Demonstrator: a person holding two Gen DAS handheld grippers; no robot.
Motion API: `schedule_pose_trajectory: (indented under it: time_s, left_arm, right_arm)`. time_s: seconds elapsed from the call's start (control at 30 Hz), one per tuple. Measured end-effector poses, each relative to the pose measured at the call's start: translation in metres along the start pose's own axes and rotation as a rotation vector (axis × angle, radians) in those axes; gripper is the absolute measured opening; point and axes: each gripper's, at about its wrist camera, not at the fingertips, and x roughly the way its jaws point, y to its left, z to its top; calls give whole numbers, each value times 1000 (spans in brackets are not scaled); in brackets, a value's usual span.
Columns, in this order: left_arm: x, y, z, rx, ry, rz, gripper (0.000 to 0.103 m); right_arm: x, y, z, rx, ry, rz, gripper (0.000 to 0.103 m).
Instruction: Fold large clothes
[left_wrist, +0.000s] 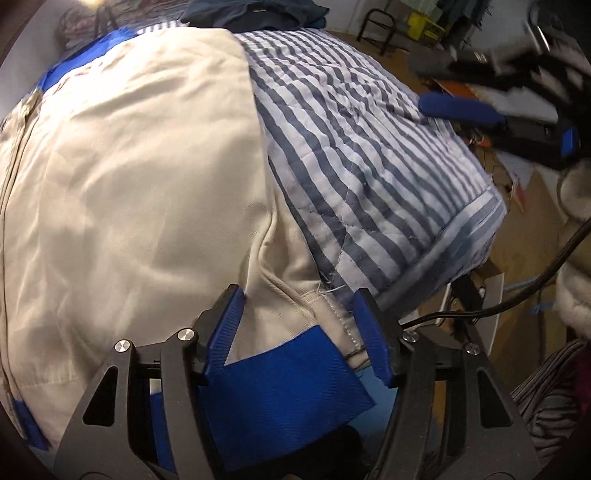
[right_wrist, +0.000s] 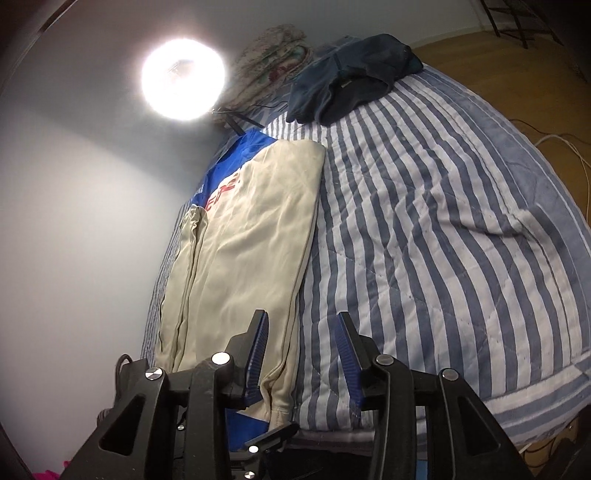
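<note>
Beige jacket (right_wrist: 240, 251) bears red lettering (right_wrist: 225, 190), too creased to read.

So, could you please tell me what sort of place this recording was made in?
Most likely a bedroom at home: a bed under a blue-and-white striped quilt, a beige and blue garment laid out on it, dark folded clothes near the head, and a wooden floor beyond.

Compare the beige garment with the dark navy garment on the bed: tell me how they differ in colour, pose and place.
Colour: the beige garment is pale cream with blue panels and red lettering; the dark navy garment is plain dark blue.
Pose: the beige one lies flat and folded lengthwise; the navy one sits in a rumpled heap.
Place: the beige one reaches the near edge, between the open fingers of the left gripper; the navy one lies at the far end.
Both rest on the striped quilt.
</note>
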Motion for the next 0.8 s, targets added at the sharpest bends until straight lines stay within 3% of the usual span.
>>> schedule_pose_trajectory:
  time_s: [0.13,0.2,0.3,0.43,0.5,0.8]
  left_arm:
    - [1,-5,-5,88,-30,7,39]
    - [-6,2,-5,63,-32,-36,23]
    - [-26,25,0,-46,-59,-136,16]
    - [-57,54,-3,-172,-122,-225,14]
    - [-67,64,-4,-206,-139,-242,13]
    - [-76,68,-10,-210,-159,-252,13]
  right_arm:
    - [14,0,10,-10,-15,2,46]
    - [26,-1,18,-1,-10,11,46]
    - [42,0,34,2,-6,16,46]
    - [71,7,58,2,16,40,46]
    - [92,10,70,9,35,57,56]
    - [168,-2,114,152,37,42,59]
